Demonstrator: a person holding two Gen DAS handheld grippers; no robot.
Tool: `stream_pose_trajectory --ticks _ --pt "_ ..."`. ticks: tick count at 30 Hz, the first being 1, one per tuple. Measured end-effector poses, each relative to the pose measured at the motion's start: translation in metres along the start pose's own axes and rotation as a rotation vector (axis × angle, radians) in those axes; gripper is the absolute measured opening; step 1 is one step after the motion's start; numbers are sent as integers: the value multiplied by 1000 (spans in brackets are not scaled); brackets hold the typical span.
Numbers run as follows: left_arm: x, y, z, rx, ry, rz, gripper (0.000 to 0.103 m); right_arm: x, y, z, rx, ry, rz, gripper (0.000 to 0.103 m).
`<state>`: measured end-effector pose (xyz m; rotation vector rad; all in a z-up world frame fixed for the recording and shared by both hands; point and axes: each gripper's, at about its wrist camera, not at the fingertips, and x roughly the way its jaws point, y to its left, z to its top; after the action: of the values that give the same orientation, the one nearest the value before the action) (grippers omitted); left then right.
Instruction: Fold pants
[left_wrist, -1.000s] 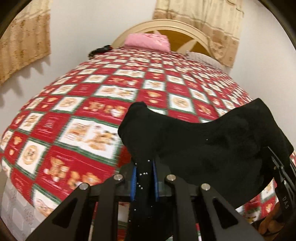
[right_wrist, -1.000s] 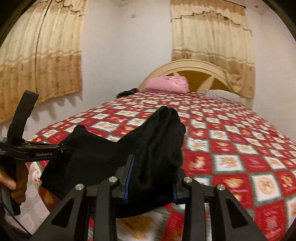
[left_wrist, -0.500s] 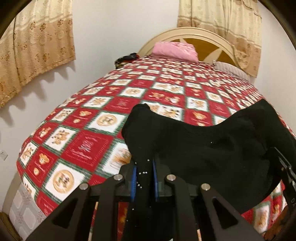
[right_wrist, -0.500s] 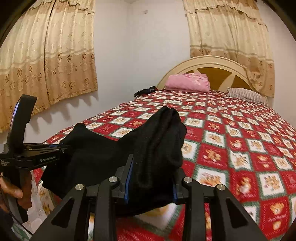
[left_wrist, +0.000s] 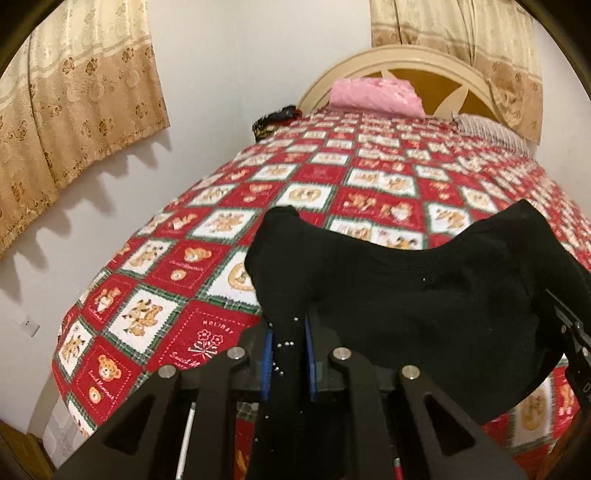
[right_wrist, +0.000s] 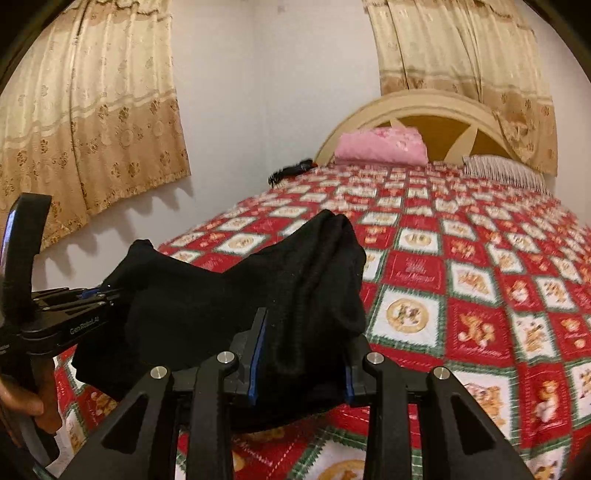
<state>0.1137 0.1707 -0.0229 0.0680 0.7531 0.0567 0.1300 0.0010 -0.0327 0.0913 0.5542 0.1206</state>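
Observation:
The black pants (left_wrist: 424, 295) hang in the air, stretched between both grippers above the near end of the bed. My left gripper (left_wrist: 288, 339) is shut on one end of the pants, the cloth pinched between its blue pads. My right gripper (right_wrist: 301, 343) is shut on a thick bunch at the other end of the pants (right_wrist: 288, 291). In the right wrist view the left gripper (right_wrist: 99, 293) shows at the left with cloth in its jaws, held by a hand. In the left wrist view part of the right gripper (left_wrist: 570, 332) shows at the right edge.
The bed (left_wrist: 388, 177) has a red, white and green checked quilt. A pink pillow (left_wrist: 376, 94) and a striped pillow (left_wrist: 487, 133) lie by the cream headboard. A dark object (left_wrist: 275, 120) sits at the bed's far left corner. A wall with curtains (left_wrist: 74, 110) runs along the left.
Both grippers have lifted and tilted up with the pants still held between them; more wall and curtain shows. The grips are unchanged.

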Motion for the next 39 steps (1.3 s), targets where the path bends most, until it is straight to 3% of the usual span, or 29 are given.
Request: stream_pose_trajectory --ticks 7,11,13,15,18,21,23,26,30,32,33,34,37,39 --pt "31 16 -12 -77 129 -74 18 38 -16 -13 69 143 -2 34" --pt "36 23 -14 -120 159 -115 26 48 -15 -15 57 197 -15 34" --pt "39 29 -14 -148 176 -130 36 52 -12 -15 36 221 -31 35" --pt "42 41 -17 -198 200 -133 63 58 -11 -15 8 252 -39 39" --pt "42 69 -26 -298 239 -151 83 60 -20 -16 26 277 -20 49" --pt "34 85 -37 -340 248 -178 86 60 -38 -20 120 302 26 62" --pt "27 89 -42 -339 255 -142 92 53 -47 -21 163 299 64 62" --pt "21 95 -51 -337 267 -119 92 38 -51 -25 174 272 68 63" --pt "11 99 -57 -301 286 -37 92 4 -53 -24 160 175 2 62" --pt "-4 96 -52 -263 224 -10 92 -19 -39 -14 70 75 -45 47" --pt "-14 94 -47 -246 184 -12 92 -23 -33 -9 34 55 -51 27" --pt "-21 90 -40 -230 149 -16 92 -25 -26 -4 10 47 -46 20" --pt "-35 71 -21 -184 60 -37 92 -18 -14 10 -18 44 -7 20" --pt "-31 51 -11 -136 47 -46 92 -5 -5 17 -38 51 6 20"
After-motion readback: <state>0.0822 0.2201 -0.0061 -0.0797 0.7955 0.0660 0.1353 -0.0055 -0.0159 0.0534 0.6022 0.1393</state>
